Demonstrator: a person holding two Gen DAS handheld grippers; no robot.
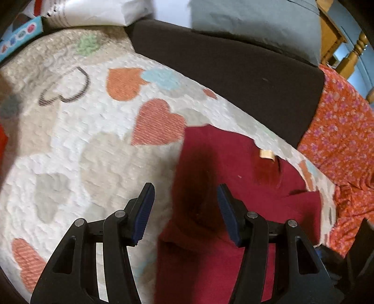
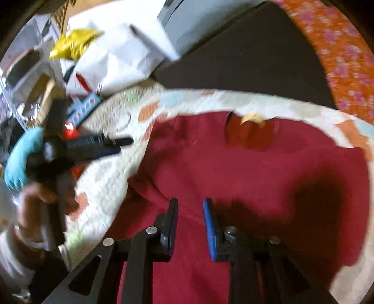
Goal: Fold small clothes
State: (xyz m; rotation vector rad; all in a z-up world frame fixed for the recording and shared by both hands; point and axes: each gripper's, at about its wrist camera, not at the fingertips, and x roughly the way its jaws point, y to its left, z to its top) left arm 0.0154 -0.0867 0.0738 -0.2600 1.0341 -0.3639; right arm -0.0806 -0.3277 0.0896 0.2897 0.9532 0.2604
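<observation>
Clothing to fold was one dark red garment [image 2: 233, 168], lying spread on a white quilt [image 1: 77, 149] patterned with orange, grey and blue hearts. A small tan label [image 2: 252, 118] showed at its neck opening, near the quilt's far edge. The right claw [image 2: 190, 229] hung over the garment's near part with a narrow gap between its blue pads [image 2: 209, 231]; nothing was pinched between them, and red cloth showed through the gap. The left claw [image 1: 185, 210] stood about half open and empty, its left finger over bare quilt and its right finger over the garment's left side, a dark shadow on the cloth between them. In the right wrist view the left claw [image 2: 116, 145] appeared at the far left, blurred, gripped by a hand [image 2: 44, 205] with a pale sleeve, pointing toward the garment's left edge but apart from it. Beyond the quilt lay a dark brown surface [image 1: 233, 77]; an orange flowered cloth [image 1: 339, 140] lay to the right, a grey pillow [image 1: 252, 21] and a white bag [image 2: 121, 58] behind. A yellow packet [image 2: 72, 43] sat by the bag, and a blue box [image 1: 21, 35] at the quilt's far left corner.
</observation>
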